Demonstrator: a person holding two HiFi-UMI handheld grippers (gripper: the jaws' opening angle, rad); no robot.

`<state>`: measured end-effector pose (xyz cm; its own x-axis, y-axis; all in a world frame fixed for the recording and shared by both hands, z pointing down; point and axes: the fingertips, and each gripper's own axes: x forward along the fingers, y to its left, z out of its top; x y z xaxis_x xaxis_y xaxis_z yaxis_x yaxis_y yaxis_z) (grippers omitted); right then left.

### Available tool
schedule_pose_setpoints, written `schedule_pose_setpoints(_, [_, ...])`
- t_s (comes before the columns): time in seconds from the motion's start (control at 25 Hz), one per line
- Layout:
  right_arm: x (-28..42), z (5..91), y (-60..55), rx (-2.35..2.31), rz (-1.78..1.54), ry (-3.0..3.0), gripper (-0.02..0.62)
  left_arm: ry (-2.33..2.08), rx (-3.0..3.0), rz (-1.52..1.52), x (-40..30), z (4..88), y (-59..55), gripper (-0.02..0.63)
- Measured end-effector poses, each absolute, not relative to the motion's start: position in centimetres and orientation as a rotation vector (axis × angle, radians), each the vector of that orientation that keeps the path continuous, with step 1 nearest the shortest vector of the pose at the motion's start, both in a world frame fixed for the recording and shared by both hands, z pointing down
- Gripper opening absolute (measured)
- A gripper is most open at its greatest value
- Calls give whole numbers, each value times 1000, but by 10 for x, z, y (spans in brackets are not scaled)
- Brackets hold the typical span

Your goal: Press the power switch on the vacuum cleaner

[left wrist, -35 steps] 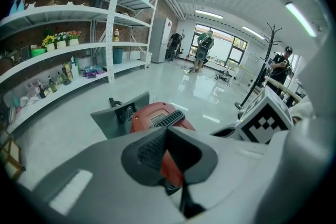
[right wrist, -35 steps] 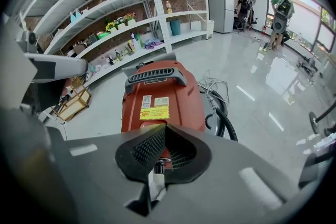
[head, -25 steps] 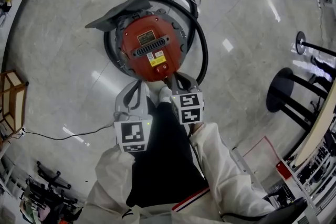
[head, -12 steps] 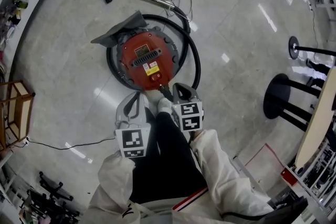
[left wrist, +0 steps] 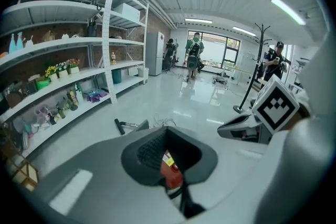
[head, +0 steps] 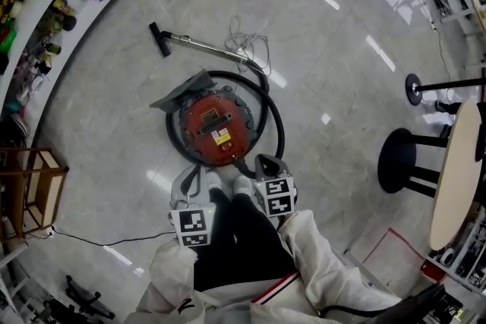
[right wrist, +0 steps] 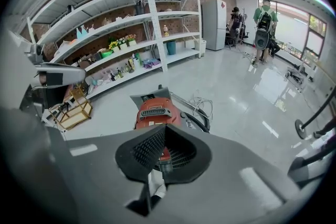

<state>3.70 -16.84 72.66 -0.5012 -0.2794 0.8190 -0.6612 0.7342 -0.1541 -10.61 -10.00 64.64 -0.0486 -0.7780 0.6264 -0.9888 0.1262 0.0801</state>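
Note:
The red round vacuum cleaner (head: 215,127) stands on the floor in front of the person's feet, with its black hose (head: 275,125) looped around it. Its metal wand and nozzle (head: 161,39) lie beyond it. My left gripper (head: 184,180) and right gripper (head: 266,162) hang short of the vacuum's near edge, touching nothing. Through the hollow of the left gripper (left wrist: 168,136), whose jaws are shut and empty, I see the red body and a yellow label (left wrist: 168,159). The right gripper (right wrist: 164,131) is shut and empty too, with the vacuum (right wrist: 155,112) just beyond it.
Long shelves (head: 45,19) with small goods run along the left, with a wooden crate (head: 30,190) below them. A black stool base (head: 401,162), a round table (head: 456,174) and a stand base (head: 414,87) are on the right. A thin cable (head: 99,243) crosses the floor. People (left wrist: 195,52) stand far off.
The head view has risen, so the vacuum looks smaller and farther. Both grippers have drawn back from the vacuum's near edge toward the person's body.

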Motion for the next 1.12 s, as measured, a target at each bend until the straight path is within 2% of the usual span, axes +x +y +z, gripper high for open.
schedule_pose_setpoints(1.12, [19,502,-213,783,457,-2443,2,-2058,1818,468,-128,491,-125,0])
